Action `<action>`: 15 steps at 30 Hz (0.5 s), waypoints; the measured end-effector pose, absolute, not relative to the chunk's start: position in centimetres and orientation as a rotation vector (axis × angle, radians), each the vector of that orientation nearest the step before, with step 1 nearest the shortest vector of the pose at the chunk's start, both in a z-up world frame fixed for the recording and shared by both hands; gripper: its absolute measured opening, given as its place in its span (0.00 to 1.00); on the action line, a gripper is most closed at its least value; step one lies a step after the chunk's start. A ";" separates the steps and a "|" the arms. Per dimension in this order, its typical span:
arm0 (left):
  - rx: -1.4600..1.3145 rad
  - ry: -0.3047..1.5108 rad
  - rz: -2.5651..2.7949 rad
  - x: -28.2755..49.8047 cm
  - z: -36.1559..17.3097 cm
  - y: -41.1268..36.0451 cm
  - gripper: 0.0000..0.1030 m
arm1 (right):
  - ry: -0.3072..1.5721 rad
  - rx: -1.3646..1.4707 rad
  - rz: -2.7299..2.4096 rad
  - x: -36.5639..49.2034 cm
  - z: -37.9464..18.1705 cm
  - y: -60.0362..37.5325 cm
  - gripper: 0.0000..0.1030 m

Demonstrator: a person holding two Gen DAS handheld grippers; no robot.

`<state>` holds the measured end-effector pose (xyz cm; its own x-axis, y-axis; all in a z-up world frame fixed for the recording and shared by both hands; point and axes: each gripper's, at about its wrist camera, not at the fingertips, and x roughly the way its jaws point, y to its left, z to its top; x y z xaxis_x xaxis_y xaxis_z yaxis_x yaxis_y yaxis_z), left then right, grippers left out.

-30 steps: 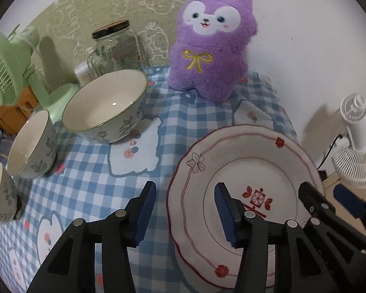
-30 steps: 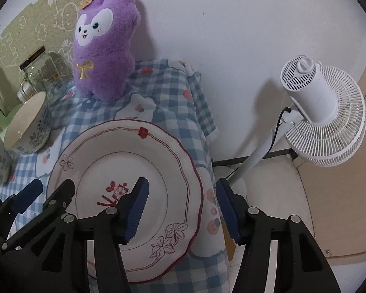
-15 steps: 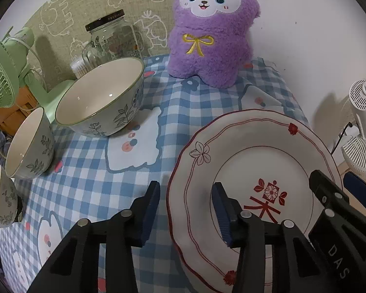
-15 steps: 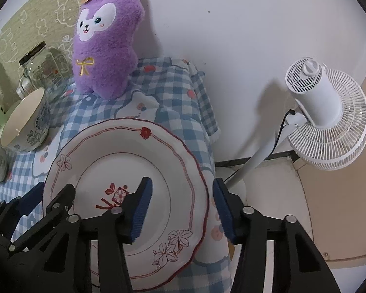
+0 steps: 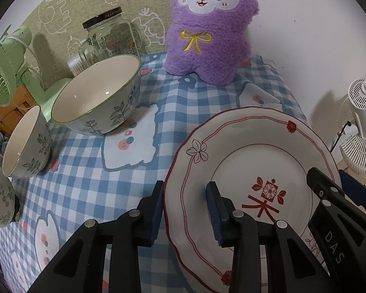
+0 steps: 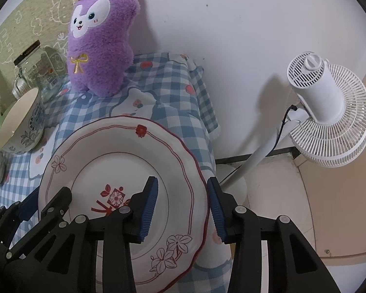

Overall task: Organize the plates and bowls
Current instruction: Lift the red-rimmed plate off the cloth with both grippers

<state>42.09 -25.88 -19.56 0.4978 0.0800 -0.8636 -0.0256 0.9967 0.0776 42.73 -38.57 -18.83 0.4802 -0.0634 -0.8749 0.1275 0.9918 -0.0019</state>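
A white plate (image 5: 256, 151) with a red wavy rim and a red flower mark lies at the right end of the checked table. My left gripper (image 5: 185, 210) straddles its left rim, one blue pad outside the rim and one over the plate; the jaws are closing with a gap still showing. My right gripper (image 6: 181, 207) straddles the right rim (image 6: 202, 185) the same way, also closing. Each gripper shows in the other's view: right gripper (image 5: 334, 183), left gripper (image 6: 42, 200). Three floral bowls stand at the left: large (image 5: 97, 102), medium (image 5: 24, 144), small (image 5: 0, 195).
A purple plush toy (image 5: 207, 36) and a glass jar (image 5: 109, 39) stand at the back by the wall. A green desk fan (image 5: 2, 73) is at the far left. The table's right edge (image 6: 207, 122) drops off beside the plate, with a white floor fan (image 6: 329, 122) beyond.
Both pairs of jaws have narrowed around the plate's opposite rims. The plate fills more of both views than before. The bowls have not moved.
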 end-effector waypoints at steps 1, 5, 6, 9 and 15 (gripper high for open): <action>0.053 1.048 0.064 42.1 -19.6 -25.8 0.34 | 1.064 0.066 -0.116 42.7 -18.8 -38.6 0.44; 0.047 1.048 0.059 42.1 -19.6 -25.8 0.34 | 1.064 0.068 -0.127 42.7 -18.8 -38.5 0.44; 0.042 1.049 0.055 42.1 -19.7 -25.6 0.34 | 1.064 0.073 -0.132 42.7 -18.7 -38.5 0.44; 0.024 1.048 0.046 42.2 -19.7 -25.3 0.33 | 1.067 0.079 -0.142 42.6 -18.7 -38.4 0.44; 0.032 1.038 0.053 41.8 -19.5 -25.4 0.33 | 1.086 0.113 -0.136 42.1 -18.8 -38.6 0.44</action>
<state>41.79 -25.41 -19.45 0.5066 0.0587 -0.8602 -0.0287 0.9983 0.0512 42.07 -38.61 -18.79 0.4589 -0.0549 -0.8868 0.1661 0.9858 0.0249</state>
